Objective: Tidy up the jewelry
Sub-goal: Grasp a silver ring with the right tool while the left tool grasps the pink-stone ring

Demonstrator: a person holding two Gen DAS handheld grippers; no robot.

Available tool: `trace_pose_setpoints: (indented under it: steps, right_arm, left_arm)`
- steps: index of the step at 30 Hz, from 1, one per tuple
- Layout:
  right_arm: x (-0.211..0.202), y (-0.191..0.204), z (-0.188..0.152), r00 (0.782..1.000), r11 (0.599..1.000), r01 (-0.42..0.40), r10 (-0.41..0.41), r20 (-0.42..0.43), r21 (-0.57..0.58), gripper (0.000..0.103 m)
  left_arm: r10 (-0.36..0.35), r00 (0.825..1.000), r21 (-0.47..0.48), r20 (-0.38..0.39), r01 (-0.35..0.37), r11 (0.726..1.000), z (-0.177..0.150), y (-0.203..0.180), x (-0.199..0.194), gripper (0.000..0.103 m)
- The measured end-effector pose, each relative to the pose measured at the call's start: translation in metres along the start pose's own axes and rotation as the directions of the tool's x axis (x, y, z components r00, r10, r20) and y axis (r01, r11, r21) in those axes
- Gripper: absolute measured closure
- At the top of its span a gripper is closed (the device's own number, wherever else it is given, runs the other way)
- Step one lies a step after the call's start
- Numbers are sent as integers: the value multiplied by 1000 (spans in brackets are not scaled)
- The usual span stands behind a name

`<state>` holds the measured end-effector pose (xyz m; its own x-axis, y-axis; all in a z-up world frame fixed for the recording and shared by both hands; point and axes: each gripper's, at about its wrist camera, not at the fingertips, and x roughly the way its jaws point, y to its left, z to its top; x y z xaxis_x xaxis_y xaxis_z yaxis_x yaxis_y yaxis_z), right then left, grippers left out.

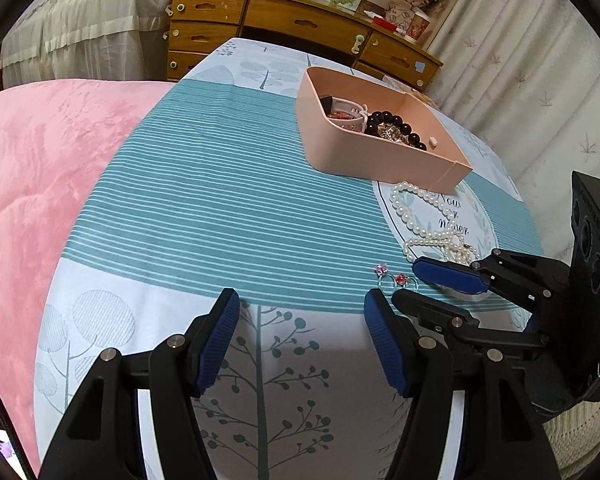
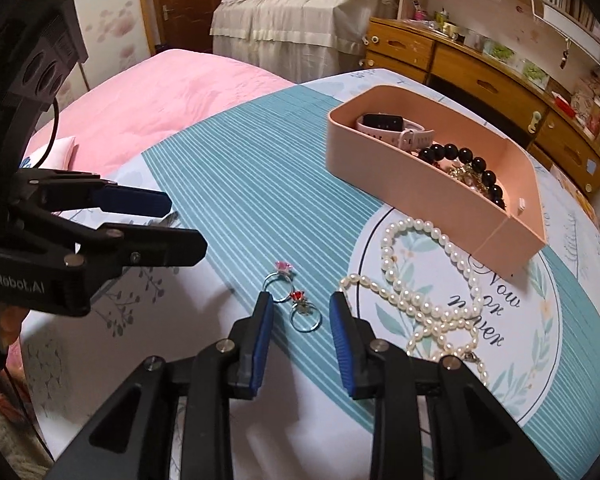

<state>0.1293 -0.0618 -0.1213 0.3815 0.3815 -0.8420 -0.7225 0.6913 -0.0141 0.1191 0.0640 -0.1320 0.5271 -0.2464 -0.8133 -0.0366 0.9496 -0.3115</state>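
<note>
Pink tray (image 2: 420, 184) already holds a watch and dark beads, so this looks like the ring-picking step: the right claw (image 2: 302, 320) hangs released over the red-stone ring (image 2: 303, 312), jaws either side, not pinching. Pink-stone ring (image 2: 278, 280) and pearl necklace (image 2: 428, 280) lie just short of the tray. Next it needs lowering and clenching on that thin band; the left claw (image 1: 300, 324) is released and empty.
</note>
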Motion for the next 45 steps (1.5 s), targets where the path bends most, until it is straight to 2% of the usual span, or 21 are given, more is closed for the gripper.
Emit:
trace_pose_setpoints:
  steps: [1, 2, 7, 12, 16, 17, 23, 27, 32, 37, 41, 45]
  right_arm:
    - [-1, 0, 0, 1000, 1000, -2, 2, 0, 0, 84]
    - [-1, -1, -1, 1000, 1000, -6, 6, -1, 2, 87]
    - [-4, -1, -6, 1000, 1000, 25, -25, 6, 18, 88]
    - [-13, -18, -19, 997, 988, 81, -83, 4, 129, 87]
    - [-25, -35, -37, 996, 967, 79, -84, 13, 243, 87]
    - [-28, -38, -43, 996, 961, 76, -83, 17, 268, 87]
    - [-43, -43, -64, 996, 941, 54, -73, 46, 334, 87]
    - [-47, -48, -71, 996, 933, 18, -48, 75, 360, 87]
    - [-50, -60, -76, 994, 913, -40, -5, 110, 405, 87]
    - [-48, -71, -84, 990, 887, -100, 41, 138, 450, 87]
    - [-53, -75, -87, 987, 878, -116, 48, 157, 464, 87]
    - [-56, -78, -88, 983, 870, -132, 55, 173, 474, 87]
  left_arm:
    - [-1, 1000, 5, 0, 1, 1000, 1, -2, 1, 40]
    - [-1, 1000, 10, -2, 1, 1000, 1, -3, 1, 40]
    - [-2, 1000, 38, -13, 2, 999, 3, -13, 2, 40]
    - [2, 999, 93, -44, 3, 996, 3, -34, 10, 40]
    - [13, 998, 114, -62, -6, 993, 5, -51, 20, 40]
    - [21, 998, 117, -62, -14, 993, 6, -55, 23, 41]
    - [77, 995, 119, -63, -69, 990, 12, -71, 34, 63]
    - [145, 986, 147, -79, -132, 980, 16, -85, 41, 64]
    - [234, 963, 213, -131, -204, 956, 21, -100, 50, 64]
    - [248, 945, 223, -213, -200, 954, 32, -105, 56, 65]
    - [250, 940, 210, -234, -202, 957, 34, -107, 57, 80]
    - [251, 939, 195, -233, -208, 958, 36, -105, 57, 83]
